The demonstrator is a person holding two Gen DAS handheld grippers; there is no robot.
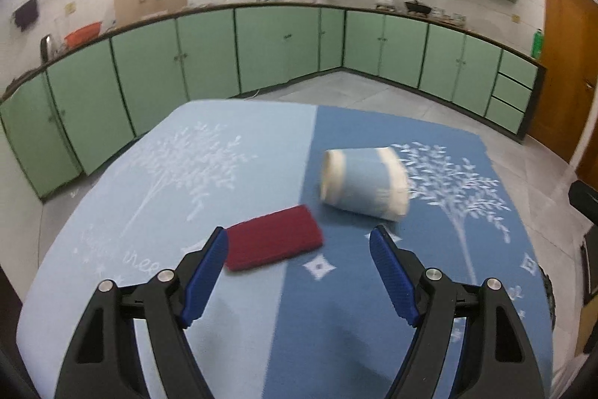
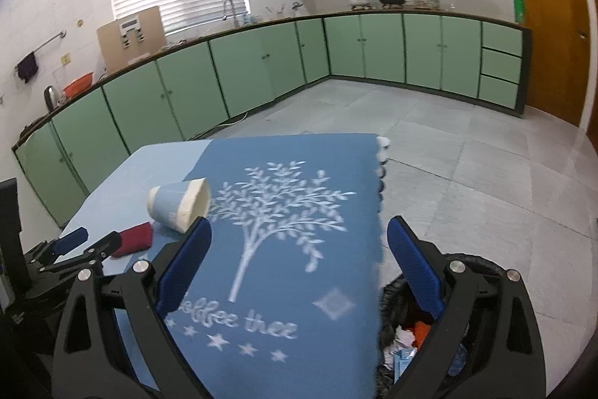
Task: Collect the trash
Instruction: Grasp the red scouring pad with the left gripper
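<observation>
Noted motion blur over both views, softening the paper cup (image 1: 364, 186) and the white tree print on the tablecloth (image 1: 239, 287). Found the bin (image 2: 486, 264) only partly visible in the right wrist view, cut off by the frame edge and masked by the right gripper (image 2: 299, 238); could make out a black liner and crumpled scraps of white, orange and blue inside, nothing finer. Saw the left gripper (image 1: 299, 242) released, jaws spread wide, nothing between the ribbed blue pads (image 1: 207, 272). Found the right gripper likewise spread and empty, hanging over the cloth's right edge with the bin below. Located the cup lying on its side on the darker blue half of the cloth, tapered, pale blue with cream bands at both ends, mouth turned toward the right. Located a dark red pad (image 1: 273, 242), flat, oblong, soft-textured, just beside the cup, straddling the seam between light and dark halves, near the left gripper's tips. Observed cloth woven, two-toned, scalloped along its right edge. Could not read the printed lettering fully.
</observation>
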